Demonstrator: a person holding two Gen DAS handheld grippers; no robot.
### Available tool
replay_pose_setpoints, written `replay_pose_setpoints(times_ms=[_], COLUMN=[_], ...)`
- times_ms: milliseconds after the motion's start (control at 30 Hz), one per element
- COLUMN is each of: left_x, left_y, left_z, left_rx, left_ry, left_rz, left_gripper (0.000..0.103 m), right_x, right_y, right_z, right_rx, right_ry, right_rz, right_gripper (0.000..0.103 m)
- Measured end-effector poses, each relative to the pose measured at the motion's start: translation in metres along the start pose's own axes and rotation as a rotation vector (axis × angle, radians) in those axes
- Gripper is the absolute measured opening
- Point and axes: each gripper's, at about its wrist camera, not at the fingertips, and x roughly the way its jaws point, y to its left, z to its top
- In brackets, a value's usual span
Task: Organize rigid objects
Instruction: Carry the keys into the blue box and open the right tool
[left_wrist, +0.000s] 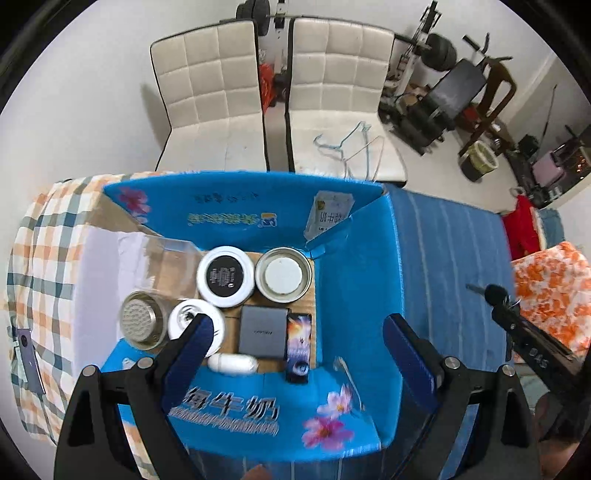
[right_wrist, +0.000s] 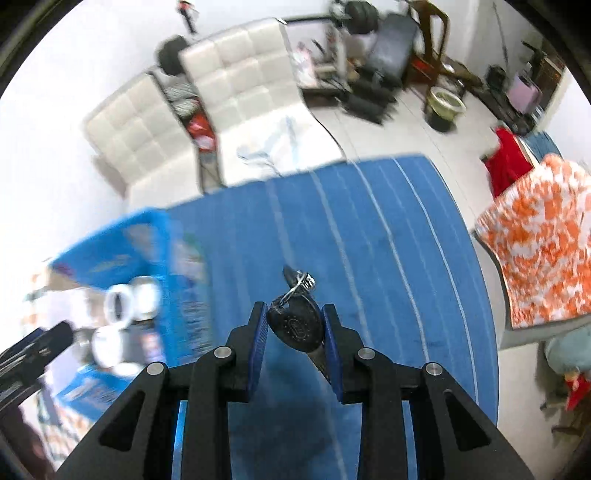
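**Key pinched above the blue mat, box packed beside it**

The right gripper (right_wrist: 294, 328) pinches a black key (right_wrist: 297, 328) between its blue pads, ring dangling in front, above the striped blue mat (right_wrist: 388, 240). To its left stands the blue box (left_wrist: 354, 266), holding two round tins (left_wrist: 225, 277), a metal cup (left_wrist: 142, 319), a grey case (left_wrist: 263, 332) and a white capsule (left_wrist: 232, 363). The left gripper (left_wrist: 295, 332) hangs over the box, fingers spread wide, holding nothing.

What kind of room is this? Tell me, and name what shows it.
Probably a home living room doubling as a gym: white quilted chairs, a weight bench with barbell plates, and a blue striped cloth over a table.
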Motion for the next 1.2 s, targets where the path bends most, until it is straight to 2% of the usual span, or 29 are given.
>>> replay_pose_setpoints(times_ms=[133, 300, 433, 633, 733, 900, 1000, 1200], left_x=[-0.041, -0.076, -0.080, -0.029, -0.001, 0.034, 0.041, 0.044], left_y=[0.023, 0.055, 0.076, 0.113, 0.128, 0.144, 0.147, 0.149], left_z=[-0.004, -0.009, -0.015, -0.030, -0.037, -0.042, -0.042, -0.039], left_rx=[-0.007, -0.006, -0.004, -0.041, -0.056, -0.064, -0.055, -0.036], left_ry=[-0.054, -0.095, -0.105, -0.041, -0.001, 0.065, 0.069, 0.077], left_rz=[-0.013, 0.005, 0.051, 0.077, 0.082, 0.082, 0.087, 0.086], left_gripper=[0.094, 0.094, 0.094, 0.094, 0.094, 0.094, 0.094, 0.094], right_x=[-0.052, -0.071, -0.043, 0.047, 0.081, 0.109, 0.120, 0.135], right_y=[0.040, 0.103, 0.150, 0.175, 0.178, 0.187, 0.191, 0.194], right_z=[-0.009, -0.029, -0.048, -0.065, -0.069, -0.078, -0.085, -0.090], right_rx=[-0.062, -0.131, -0.155, -0.105, -0.088, -0.124, -0.156, -0.178], right_ry=[-0.046, -0.033, 0.029, 0.211, 0.260, 0.293, 0.295, 0.299], right_rz=[0.086, 0.185, 0.244, 0.300, 0.279, 0.185, 0.097, -0.010], right_gripper=[0.031, 0.031, 0.031, 0.031, 0.031, 0.031, 0.032, 0.032])
